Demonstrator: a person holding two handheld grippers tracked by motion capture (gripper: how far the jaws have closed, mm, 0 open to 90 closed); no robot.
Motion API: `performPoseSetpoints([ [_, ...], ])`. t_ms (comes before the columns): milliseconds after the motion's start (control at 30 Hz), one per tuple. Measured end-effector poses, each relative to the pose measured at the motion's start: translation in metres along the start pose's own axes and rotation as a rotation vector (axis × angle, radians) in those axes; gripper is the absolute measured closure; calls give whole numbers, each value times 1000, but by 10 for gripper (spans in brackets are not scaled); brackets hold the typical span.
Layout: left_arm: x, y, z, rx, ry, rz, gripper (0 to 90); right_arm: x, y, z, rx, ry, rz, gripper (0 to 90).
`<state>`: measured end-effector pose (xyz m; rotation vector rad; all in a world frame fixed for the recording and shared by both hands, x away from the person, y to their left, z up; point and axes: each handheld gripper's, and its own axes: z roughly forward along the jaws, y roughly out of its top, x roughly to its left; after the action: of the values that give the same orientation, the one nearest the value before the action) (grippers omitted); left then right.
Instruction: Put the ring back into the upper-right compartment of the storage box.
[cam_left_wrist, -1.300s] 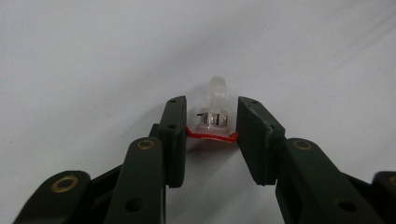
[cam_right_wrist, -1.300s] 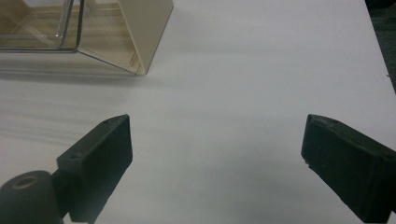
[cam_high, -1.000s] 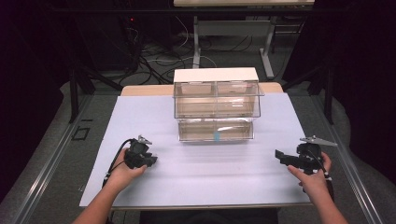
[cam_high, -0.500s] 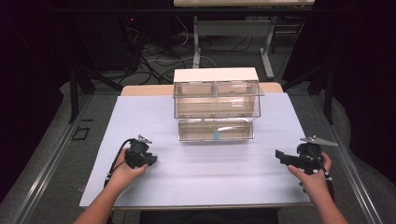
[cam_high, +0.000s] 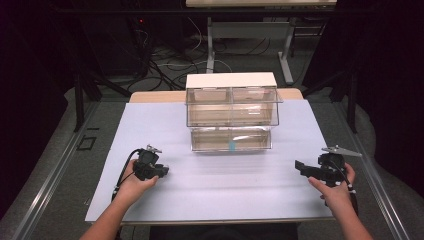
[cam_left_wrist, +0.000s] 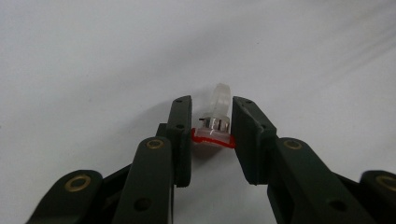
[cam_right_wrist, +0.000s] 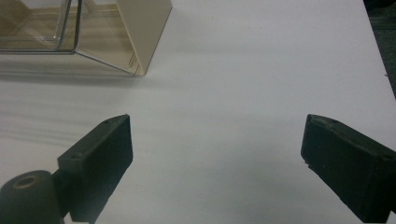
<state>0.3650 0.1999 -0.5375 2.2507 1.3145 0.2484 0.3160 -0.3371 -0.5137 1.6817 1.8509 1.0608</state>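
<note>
In the left gripper view my left gripper is shut on a small part, a clear plastic piece with a metal ring and a red base, held just above the white table surface. From the high view, that gripper rests low at the front left, pointing right. Wide open with nothing between its jaws, my right gripper is low over the white surface; in the high view it sits at the front right, pointing left. A clear drawer cabinet with a beige top stands at the back centre.
The cabinet's lower drawer is pulled out toward me, with a small blue item at its front. A corner of the cabinet lies up and left of the right jaws. White sheet covers the table between the grippers.
</note>
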Motion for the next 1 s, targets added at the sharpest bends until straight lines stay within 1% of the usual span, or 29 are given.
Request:
performPoseSetpoints([
  [133,1,1,-4,-14,-5,-15,696,0,0,0,0,1,0,87],
  [200,0,1,-6,-25,-13,-32,696,0,0,0,1,2,-1,88],
  [267,1,1,-8,-29,-13,-30,696,0,0,0,1,3,-2,89],
  [333,0,1,-10,-39,-16,-41,696,0,0,0,1,3,-2,89],
  [367,0,1,-11,-42,-18,-38,696,0,0,0,1,4,-3,89],
  [400,-1,1,-12,-44,-24,-49,696,0,0,0,1,3,-2,89],
  [433,-1,2,-13,-43,-26,-39,696,0,0,0,3,3,-3,89],
  [467,-2,1,-14,-46,-30,-52,696,0,0,0,2,3,0,89],
  [500,-2,2,-16,-44,-29,-43,696,0,0,0,2,3,-1,89],
  [533,-3,2,-17,-49,-35,-47,696,0,0,0,1,4,-1,89],
  [567,-4,2,-18,-46,-39,-43,696,0,0,0,1,5,-1,89],
  [600,-5,2,-19,-52,-42,-51,696,0,0,0,1,5,-1,89],
  [633,-6,3,-20,-55,-51,-44,696,0,0,0,1,5,-1,89],
  [667,-8,3,-22,-58,-52,-49,696,0,0,0,1,5,-1,89],
  [700,-9,3,-23,-63,-56,-36,696,0,0,0,1,5,-1,89],
  [833,-15,3,-27,-73,-63,-31,696,0,0,0,-3,6,0,97],
  [867,-16,3,-28,-76,-67,-30,696,0,0,0,-3,5,2,98],
  [900,-18,2,-29,-86,-67,-39,696,1,0,0,2,10,16,98],
  [967,-19,3,-31,-89,-73,-24,697,1,0,0,2,10,15,98],
  [1000,-21,2,-33,-94,-77,-34,697,1,0,0,2,10,16,98],
])
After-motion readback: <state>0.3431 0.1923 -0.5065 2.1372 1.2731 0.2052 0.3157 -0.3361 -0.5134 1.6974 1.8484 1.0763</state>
